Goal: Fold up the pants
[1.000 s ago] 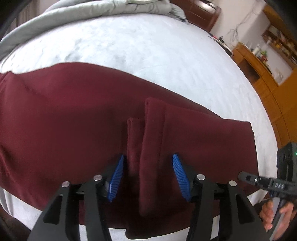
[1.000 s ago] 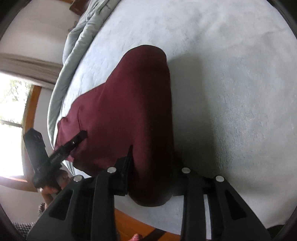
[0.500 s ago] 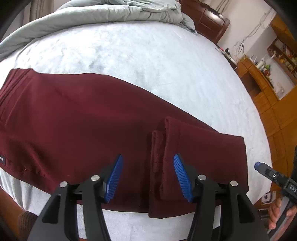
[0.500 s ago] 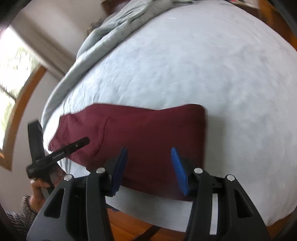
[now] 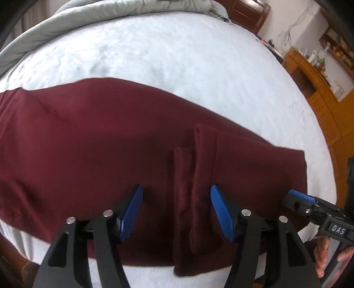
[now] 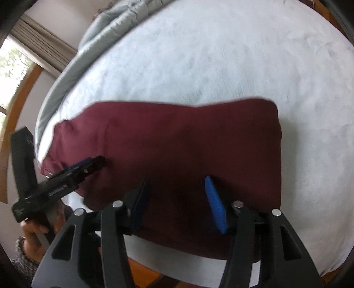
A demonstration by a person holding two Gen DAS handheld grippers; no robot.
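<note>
**K:** Left wrist view status?

**M:** Left tongs (image 5: 176, 210) spread wide, holding nothing. Blue pads (image 5: 130, 213) sit low in frame, one either side of the leg hems. Maroon pants (image 5: 99, 150) lie flat on the bed (image 5: 188, 66), running from left edge to right of centre. Legs are doubled back over the body; two narrow hem ends (image 5: 194, 177) show as a stepped pair in lower centre, one slightly shorter than the other.

**K:** Contact with the cloth?

**M:** Can't tell. Pads are over the fabric; touching or just above isn't clear.

**K:** Other tongs?

**M:** Visible at lower right of the same view, right tongs (image 5: 297, 199) poking in from the edge beside the folded end of the pants, person's hand (image 5: 331, 259) on the handle. Aperture isn't readable from that angle.

**K:** Right wrist view then.

**M:** Right tongs (image 6: 177, 201) also wide apart, gripping nothing. Pants (image 6: 177, 141) fill mid-frame as a broad band; folded edge is at right of frame, straight and fairly square. Near edge of the pants runs under the tongs, close to the bed's (image 6: 221, 55) edge. Left tongs (image 6: 88, 165) come in from the left, tip over the fabric. Frame is a bit blurred.

**K:** Background?

**M:** Grey duvet (image 5: 110, 20) bunched along top of frame, wooden cabinets (image 5: 314, 73) upper right, window (image 6: 13, 73) upper left in the right view.
</note>
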